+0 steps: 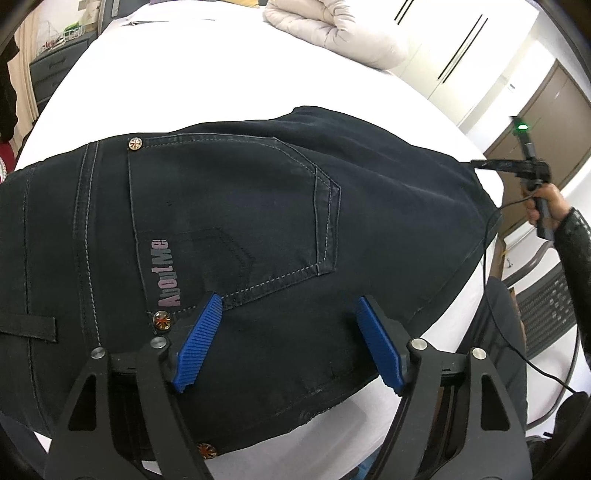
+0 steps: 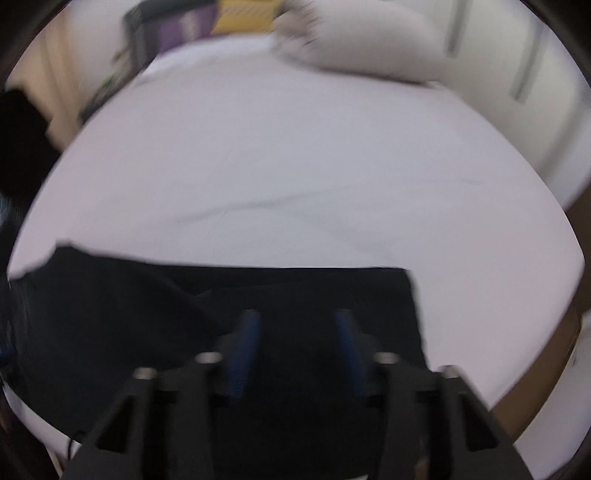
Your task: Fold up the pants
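Observation:
Dark navy pants (image 1: 236,229) lie flat on the white bed, back pocket and "About Me" print facing up. My left gripper (image 1: 290,308) is open, its blue pads (image 1: 199,343) just above the seat of the pants, holding nothing. My right gripper (image 1: 491,164) shows at the far right edge of the pants, held in a hand; its tips look closed at the cloth edge. In the blurred right wrist view the right gripper (image 2: 297,325) has its blue fingers (image 2: 243,350) apart over the dark pants (image 2: 147,325).
The white bed sheet (image 1: 221,74) stretches beyond the pants. A cream duvet (image 1: 332,29) is bundled at the far end. White wardrobes (image 1: 461,55) stand to the right. A cable (image 1: 491,295) and a dark chair (image 1: 546,302) are off the bed's right edge.

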Tool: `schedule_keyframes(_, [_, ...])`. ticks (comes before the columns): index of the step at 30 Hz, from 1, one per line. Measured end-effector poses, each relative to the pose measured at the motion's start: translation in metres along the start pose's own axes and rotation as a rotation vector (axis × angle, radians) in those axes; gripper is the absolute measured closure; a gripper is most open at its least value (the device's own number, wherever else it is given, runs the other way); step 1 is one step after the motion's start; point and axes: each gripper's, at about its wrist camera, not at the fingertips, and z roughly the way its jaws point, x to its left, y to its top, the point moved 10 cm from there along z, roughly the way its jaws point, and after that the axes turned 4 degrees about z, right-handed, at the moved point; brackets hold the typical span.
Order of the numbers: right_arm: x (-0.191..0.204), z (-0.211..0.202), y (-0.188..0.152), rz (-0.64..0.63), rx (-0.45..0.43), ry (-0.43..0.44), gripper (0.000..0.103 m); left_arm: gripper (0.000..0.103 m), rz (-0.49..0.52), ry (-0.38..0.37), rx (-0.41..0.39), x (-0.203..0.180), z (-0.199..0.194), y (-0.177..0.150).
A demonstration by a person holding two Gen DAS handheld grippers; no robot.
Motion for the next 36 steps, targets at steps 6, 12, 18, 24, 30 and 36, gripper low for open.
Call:
schedule_keyframes(6, [0.01,0.063,0.009,-0.024,0.057,-0.005,0.103,0.026,0.016,0.001,0.011,-0.005,0.005,0.007])
schedule_keyframes(12, [-0.069,0.065,0.042,0.274,-0.082,-0.295,0.103,0.026,0.015,0.009,0.0,-0.006,0.005,0.011])
schedule_keyframes(18, [0.002,-0.008,0.04,0.257,-0.213,-0.002,0.101,0.025,-0.005,0.01,-0.018,-0.006,0.002,0.01])
schedule_keyframes(24, [0.095,0.045,0.001,0.101,-0.032,0.163,0.101,0.026,0.002,0.018,-0.02,-0.007,-0.002,0.008])
schedule_keyframes(30, [0.01,0.039,0.04,0.408,-0.155,-0.074,0.103,0.025,-0.03,0.043,-0.054,0.004,-0.018,0.008])
schedule_keyframes(36, [0.178,-0.018,0.041,0.27,-0.167,0.436,0.094,0.025,-0.028,0.068,-0.117,0.014,-0.027,0.026])
